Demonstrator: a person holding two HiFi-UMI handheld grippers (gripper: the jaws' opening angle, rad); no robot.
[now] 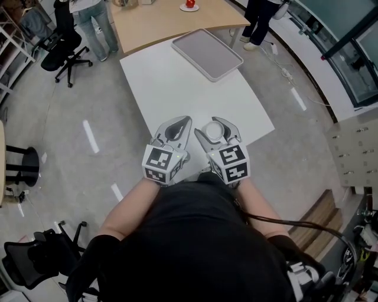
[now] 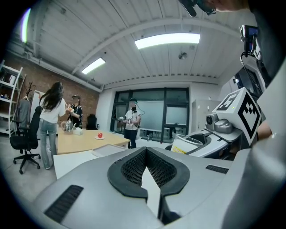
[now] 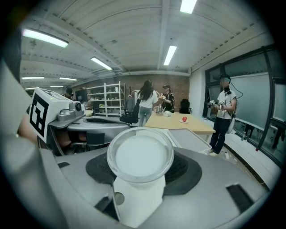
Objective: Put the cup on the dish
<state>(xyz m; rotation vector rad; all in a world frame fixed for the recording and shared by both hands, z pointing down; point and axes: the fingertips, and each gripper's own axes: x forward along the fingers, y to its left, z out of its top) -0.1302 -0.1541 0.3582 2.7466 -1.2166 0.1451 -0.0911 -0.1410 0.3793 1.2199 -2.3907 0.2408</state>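
1: One cup (image 1: 213,132), clear, mouth up, clamped in the right gripper (image 1: 217,124), whose jaws are spread wide round its wall. It is held over the white table's (image 1: 177,88) near edge, well apart from the dish (image 1: 207,54) at the far end. Contents: cannot tell.
2: Left gripper (image 1: 176,127)?
1: Just beside the right one, equally far from the dish. Closed up narrow, nothing between the jaws.
2: Risks from here?
1: First, the carry. The whole table lies between cup and dish. The wall is thin and smooth. My guess is that a jolt, or a tilt toward the dish, could let it slide down through the jaws.
2: Squeeze harder, then?
1: That likely buckles the wall. Looks like soft plastic.
2: At the dish?
1: Raised rim all round. Come in low and the cup's foot may catch the rim and tip. Let go too high above the dish floor, or at an angle, and it may topple off the dish.
2: Beyond the dish?
1: Wooden table (image 1: 159,23) just past it, red apple (image 1: 190,3) on that. Overreach seems unlikely. The nearer worry is the empty left gripper knocking the cup if both swing toward the dish together.
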